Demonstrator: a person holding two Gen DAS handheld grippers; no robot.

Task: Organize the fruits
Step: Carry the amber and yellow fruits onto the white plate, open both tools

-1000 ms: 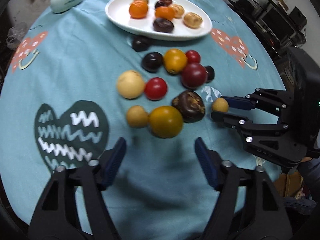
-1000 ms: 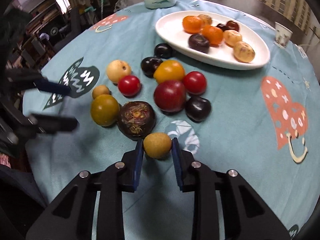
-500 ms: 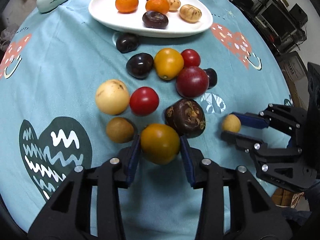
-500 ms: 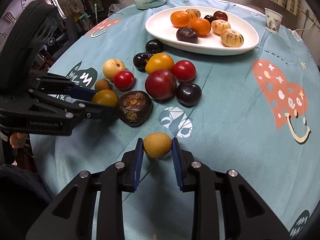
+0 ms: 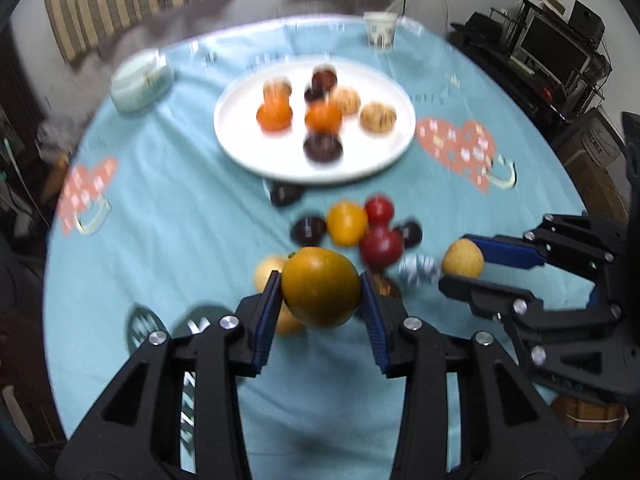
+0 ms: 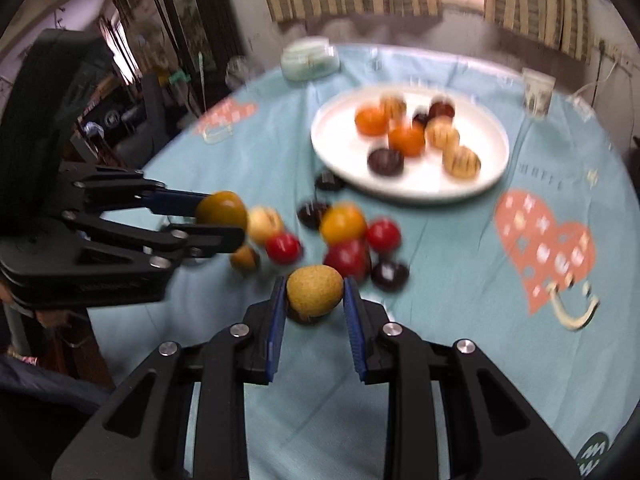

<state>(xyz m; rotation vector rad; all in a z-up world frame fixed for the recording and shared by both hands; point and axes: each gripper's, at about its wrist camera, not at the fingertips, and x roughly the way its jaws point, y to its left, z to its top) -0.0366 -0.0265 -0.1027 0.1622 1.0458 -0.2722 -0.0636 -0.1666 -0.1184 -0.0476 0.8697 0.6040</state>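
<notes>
My left gripper (image 5: 320, 296) is shut on a yellow-orange fruit (image 5: 320, 287) and holds it above the teal tablecloth; it also shows in the right wrist view (image 6: 221, 207). My right gripper (image 6: 315, 300) is shut on a small tan fruit (image 6: 315, 290), lifted off the cloth; in the left wrist view the right gripper (image 5: 464, 268) holds this fruit (image 5: 463, 258) at the right. A white plate (image 5: 240, 140) with several fruits stands farther back, also in the right wrist view (image 6: 332, 140). Several loose fruits lie between the grippers and the plate.
A pale green lidded dish (image 5: 140, 82) sits at the back left and a paper cup (image 5: 380, 32) at the back right. The round table's edge curves near both sides. Furniture and shelves stand beyond the table.
Both grippers have lifted their fruits off the cloth and tilted up, so the plate and far table edge now show. The view is motion-blurred.
</notes>
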